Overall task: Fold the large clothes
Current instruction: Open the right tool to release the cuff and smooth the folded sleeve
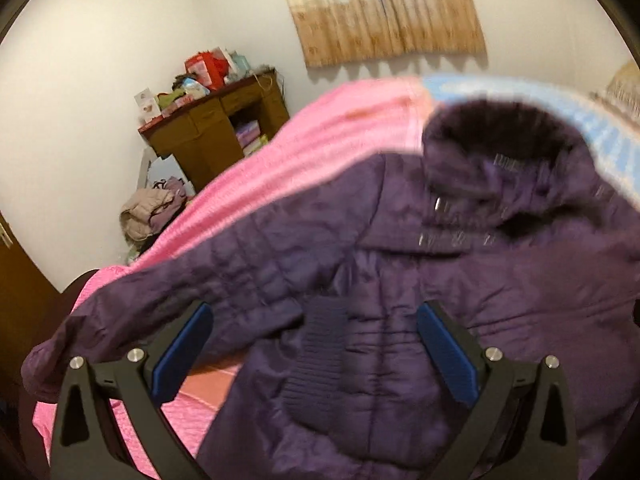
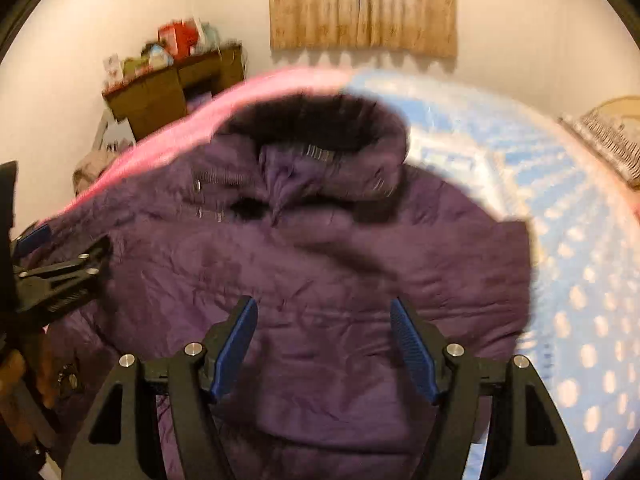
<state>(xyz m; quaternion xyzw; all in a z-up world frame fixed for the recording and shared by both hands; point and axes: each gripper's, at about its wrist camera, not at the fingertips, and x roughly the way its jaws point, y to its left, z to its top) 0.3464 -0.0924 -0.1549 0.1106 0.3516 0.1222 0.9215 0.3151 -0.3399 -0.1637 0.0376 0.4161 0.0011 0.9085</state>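
Both blue pads of the left gripper [image 1: 316, 344] stand wide apart at the bottom of the left wrist view, with nothing pinched between them. One purple padded jacket [image 1: 400, 280] lies directly ahead on a pink blanket [image 1: 304, 140]. Its long axis runs from the bottom of the frame up to the fur-trimmed hood [image 1: 504, 128] at upper right. One sleeve [image 1: 152, 300] stretches to the lower left, and one knit cuff [image 1: 316, 360] lies between the pads.

In the right wrist view, the right gripper [image 2: 324, 344] is also apart and empty, over the jacket's body, with the hood at upper centre. A blue dotted sheet [image 2: 560, 240] fills the right side. At the left edge the other gripper appears near the sleeve side, so the left hand seems nearer to that sleeve. One jacket, two grippers.
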